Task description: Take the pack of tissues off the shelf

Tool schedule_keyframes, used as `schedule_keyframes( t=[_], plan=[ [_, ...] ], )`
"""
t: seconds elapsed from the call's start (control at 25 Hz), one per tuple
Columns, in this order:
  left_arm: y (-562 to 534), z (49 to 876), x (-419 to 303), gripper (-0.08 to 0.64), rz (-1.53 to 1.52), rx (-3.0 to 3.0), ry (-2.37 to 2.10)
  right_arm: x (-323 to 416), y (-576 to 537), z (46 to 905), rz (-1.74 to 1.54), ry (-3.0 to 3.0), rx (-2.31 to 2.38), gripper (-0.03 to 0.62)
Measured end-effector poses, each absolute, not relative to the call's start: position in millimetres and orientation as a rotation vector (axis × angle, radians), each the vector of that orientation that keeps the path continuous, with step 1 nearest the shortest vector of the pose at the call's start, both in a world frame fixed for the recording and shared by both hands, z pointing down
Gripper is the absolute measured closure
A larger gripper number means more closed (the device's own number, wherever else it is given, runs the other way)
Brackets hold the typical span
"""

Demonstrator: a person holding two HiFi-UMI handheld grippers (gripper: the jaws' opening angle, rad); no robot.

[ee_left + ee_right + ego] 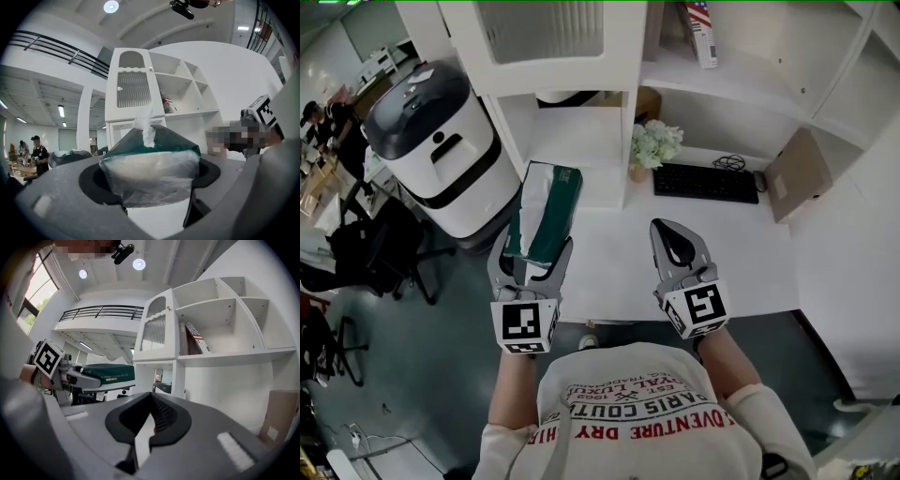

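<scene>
A green pack of tissues (546, 208) in clear wrap is held out over the desk's left edge, away from the white shelf unit (572, 56). My left gripper (534, 251) is shut on its near end. In the left gripper view the pack (150, 164) fills the space between the jaws, with a white tissue (146, 125) sticking up from its top. My right gripper (667, 230) hovers over the white desk (619, 272), shut with nothing in it; its tips meet in the right gripper view (151, 398). That view also shows the pack (108, 372) at the left.
On the desk under the shelves lie a black keyboard (705, 183), a small bunch of flowers (653, 145) and a cardboard piece (797, 173). A white and black bin-like machine (436, 141) stands at the left, with an office chair (384, 253) beside it. Books (703, 33) stand on an upper shelf.
</scene>
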State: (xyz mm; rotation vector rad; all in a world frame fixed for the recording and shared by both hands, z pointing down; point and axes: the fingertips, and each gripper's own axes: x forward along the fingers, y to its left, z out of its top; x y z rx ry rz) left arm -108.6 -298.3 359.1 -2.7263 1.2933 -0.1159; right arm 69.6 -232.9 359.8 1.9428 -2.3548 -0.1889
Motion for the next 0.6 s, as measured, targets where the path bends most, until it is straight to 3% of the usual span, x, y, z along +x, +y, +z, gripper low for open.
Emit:
schedule_keyframes(
  t=[0.6],
  plan=[
    [-312.8,359.7,-102.7,0.144,-0.14,-2.738,1.283,70.0,-252.1,361.1,-0.145,-2.386,1.936,0.595]
  ],
)
